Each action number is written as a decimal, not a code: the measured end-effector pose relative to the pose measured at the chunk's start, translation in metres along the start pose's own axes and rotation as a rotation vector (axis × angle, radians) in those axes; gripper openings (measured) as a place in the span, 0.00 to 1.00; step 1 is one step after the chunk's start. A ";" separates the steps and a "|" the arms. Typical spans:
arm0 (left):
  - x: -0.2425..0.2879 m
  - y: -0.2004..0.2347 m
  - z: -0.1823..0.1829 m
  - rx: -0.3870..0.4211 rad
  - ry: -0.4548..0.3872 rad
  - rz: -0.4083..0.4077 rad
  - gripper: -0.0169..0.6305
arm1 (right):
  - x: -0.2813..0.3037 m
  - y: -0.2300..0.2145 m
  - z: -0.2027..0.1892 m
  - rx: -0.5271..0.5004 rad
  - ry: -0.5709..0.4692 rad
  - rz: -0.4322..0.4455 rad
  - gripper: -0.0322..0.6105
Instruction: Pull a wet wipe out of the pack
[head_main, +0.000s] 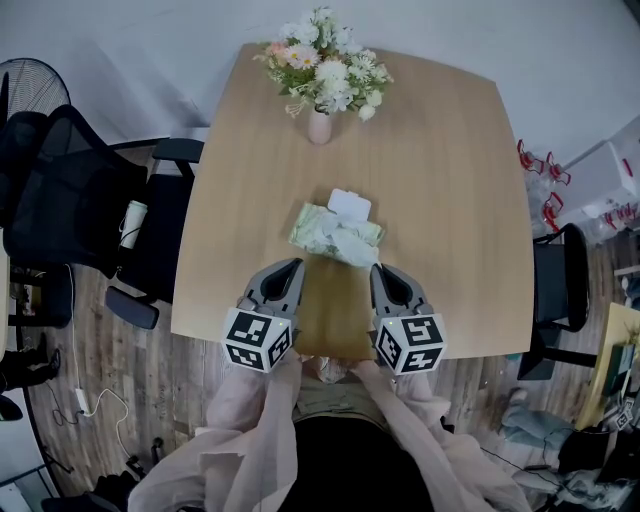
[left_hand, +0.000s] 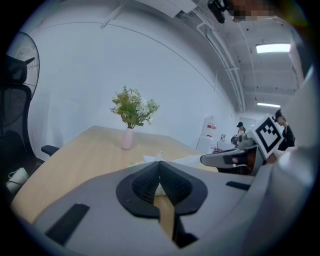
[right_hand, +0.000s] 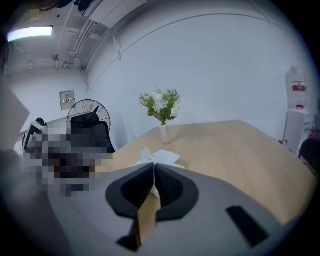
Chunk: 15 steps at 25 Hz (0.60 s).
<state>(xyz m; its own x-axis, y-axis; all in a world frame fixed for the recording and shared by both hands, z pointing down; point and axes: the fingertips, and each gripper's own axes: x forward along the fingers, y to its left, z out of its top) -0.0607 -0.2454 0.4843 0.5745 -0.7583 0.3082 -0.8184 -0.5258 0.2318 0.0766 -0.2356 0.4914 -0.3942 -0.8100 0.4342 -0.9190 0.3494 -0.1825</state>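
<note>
Head view, looking steeply down: a person in pale pink sleeves (head_main: 250, 440) stands at the near edge of a light wooden table (head_main: 450, 200), holding a gripper in each hand. The wet wipe pack (head_main: 322, 228) lies flat near the middle of the table, pale green, with its white lid (head_main: 349, 205) flipped open towards the far side. A crumpled white wipe (head_main: 347, 246) stands up out of the opening.

The left gripper (head_main: 293, 268) and the right gripper (head_main: 379, 272) sit side by side, well apart from each other and pointing at the pack. Their tips stop just short of its near edge. Each gripper's own view shows its jaws clenched together with nothing between them, and the pack and wipe lie just beyond the tips.

Farther along the table, a small pink vase (head_main: 319, 126) stands upright with white and pink flowers (head_main: 325, 60). A black office chair (head_main: 70, 190) is beside the table on the left, with a fan (head_main: 30, 90) behind it.
</note>
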 end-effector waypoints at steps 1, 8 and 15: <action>-0.001 0.000 0.001 0.001 -0.003 0.001 0.04 | -0.001 0.000 0.002 0.000 -0.004 -0.001 0.07; -0.005 0.003 0.009 0.007 -0.022 0.014 0.04 | -0.007 -0.003 0.009 0.004 -0.030 -0.015 0.07; -0.008 0.001 0.014 0.015 -0.034 0.015 0.04 | -0.013 -0.003 0.016 0.001 -0.049 -0.019 0.07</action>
<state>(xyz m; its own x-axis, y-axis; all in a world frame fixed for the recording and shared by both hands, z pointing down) -0.0658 -0.2456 0.4689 0.5613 -0.7787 0.2804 -0.8274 -0.5196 0.2133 0.0841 -0.2333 0.4723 -0.3762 -0.8387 0.3939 -0.9264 0.3333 -0.1752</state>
